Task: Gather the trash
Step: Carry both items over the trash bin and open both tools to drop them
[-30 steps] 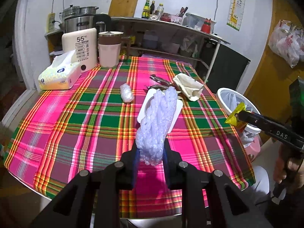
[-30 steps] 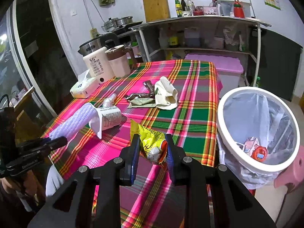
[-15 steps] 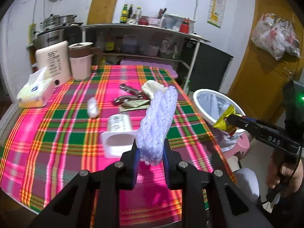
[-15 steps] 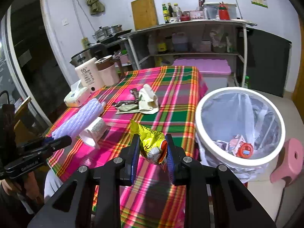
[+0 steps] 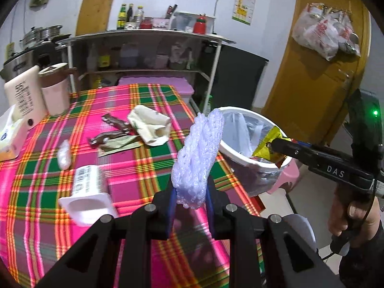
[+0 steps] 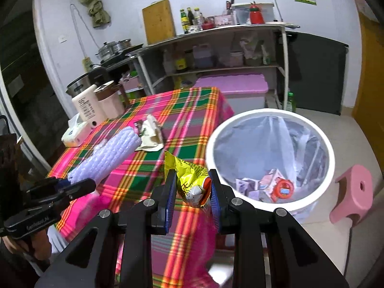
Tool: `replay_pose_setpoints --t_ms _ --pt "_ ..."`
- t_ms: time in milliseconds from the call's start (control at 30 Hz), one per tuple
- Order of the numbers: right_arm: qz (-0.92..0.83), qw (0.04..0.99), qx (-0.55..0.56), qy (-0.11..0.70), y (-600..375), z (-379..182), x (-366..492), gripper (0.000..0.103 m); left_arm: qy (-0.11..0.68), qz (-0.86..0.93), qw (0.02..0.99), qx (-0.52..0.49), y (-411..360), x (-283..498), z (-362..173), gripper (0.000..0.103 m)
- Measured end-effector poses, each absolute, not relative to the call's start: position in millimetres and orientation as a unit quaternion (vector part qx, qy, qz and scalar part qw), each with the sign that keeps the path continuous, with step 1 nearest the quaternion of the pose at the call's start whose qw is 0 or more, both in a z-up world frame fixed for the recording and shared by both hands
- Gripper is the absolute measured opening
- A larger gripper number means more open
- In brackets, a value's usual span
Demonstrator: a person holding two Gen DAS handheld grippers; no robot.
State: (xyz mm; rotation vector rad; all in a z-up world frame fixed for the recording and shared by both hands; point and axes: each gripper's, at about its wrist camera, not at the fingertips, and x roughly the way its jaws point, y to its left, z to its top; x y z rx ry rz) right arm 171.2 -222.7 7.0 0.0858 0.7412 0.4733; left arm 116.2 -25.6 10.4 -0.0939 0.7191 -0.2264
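In our left hand-held gripper (image 5: 190, 198) we hold a pale lilac foam net sleeve (image 5: 199, 158), knobbly and rolled long; the pads are clenched on its lower end and it sticks up, leaning toward the white trash bin (image 6: 268, 120). In our right hand-held gripper (image 6: 192, 193) the pads pinch a crumpled yellow snack wrapper (image 6: 189, 177) with a red and white inside, just beside the bin's near rim. Both hand-held grippers point downward over the worktop (image 5: 148, 163) edge beside the bin. The bin holds a clear liner and some packets.
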Motion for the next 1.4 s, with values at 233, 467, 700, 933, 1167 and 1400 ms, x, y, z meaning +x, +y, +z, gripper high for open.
replay_pose_setpoints --t_ms 233,467,700,933,1167,1400 --pt "0.207 0.907 0.05 0.363 -243.4 2.6 181.9 0.027 0.359 -0.133 0.923 -0.037 -48.6 135.3 6.8 0.023" --pt "0.189 0.909 0.056 0.368 -261.2 -4.4 191.5 0.027 0.366 -0.15 0.918 -0.027 -69.2 159.7 1.6 0.023" --pt "0.173 0.91 0.06 0.373 -277.7 -12.1 202.4 0.027 0.368 -0.168 0.914 -0.015 -92.2 179.5 0.3 0.023" --pt "0.157 0.91 0.063 0.379 -292.6 -20.5 214.5 0.027 0.373 -0.184 0.909 -0.008 -111.6 198.6 -3.2 0.023" --pt "0.144 0.907 0.067 0.389 -303.5 -30.2 226.6 0.027 0.379 -0.194 0.905 -0.004 -124.8 217.0 -6.7 0.023" --pt "0.139 0.903 0.067 0.402 -307.5 -38.0 240.0 0.028 0.385 -0.201 0.901 -0.002 -133.5 231.5 -12.0 0.024"
